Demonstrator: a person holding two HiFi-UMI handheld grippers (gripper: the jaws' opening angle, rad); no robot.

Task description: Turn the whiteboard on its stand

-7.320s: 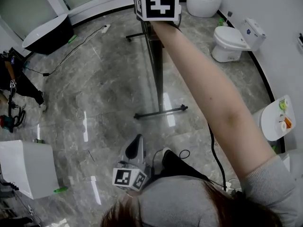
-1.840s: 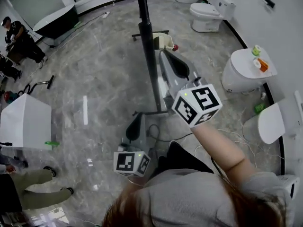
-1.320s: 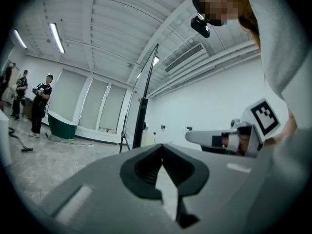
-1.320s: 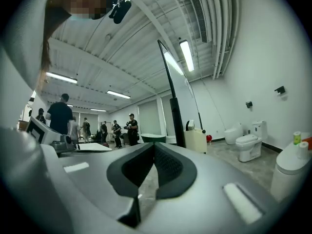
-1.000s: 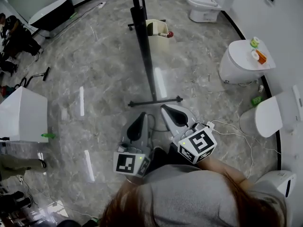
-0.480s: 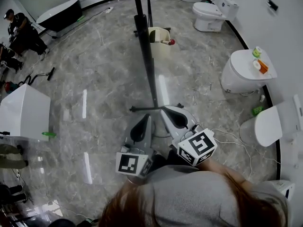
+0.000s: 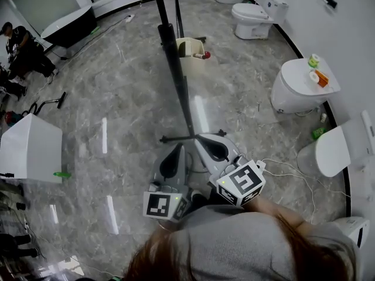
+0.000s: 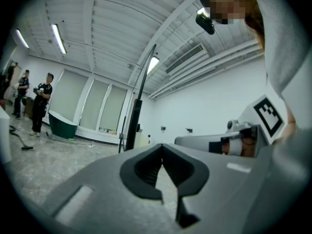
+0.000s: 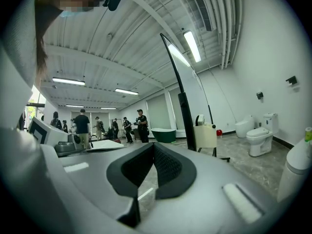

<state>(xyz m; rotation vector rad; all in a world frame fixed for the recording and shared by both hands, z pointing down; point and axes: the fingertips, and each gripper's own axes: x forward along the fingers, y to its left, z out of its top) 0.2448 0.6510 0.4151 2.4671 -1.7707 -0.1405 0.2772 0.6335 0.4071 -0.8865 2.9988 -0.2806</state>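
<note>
The whiteboard on its wheeled stand shows edge-on from above as a dark thin line, its foot bar just ahead of me. In the right gripper view the whiteboard's edge rises tall ahead; in the left gripper view the whiteboard stands ahead to the left. My left gripper and right gripper are held side by side close to my body, both shut and empty, clear of the board. The left gripper and right gripper hold nothing.
A beige bin with a red ball stands behind the stand. Toilets and a basin line the right wall. A white box sits left, a cable lies on the floor at right, and people stand far left.
My right arm, earlier stretched out to the whiteboard's top, has come back down beside the left gripper. Over the last half second both grippers stay almost still.
</note>
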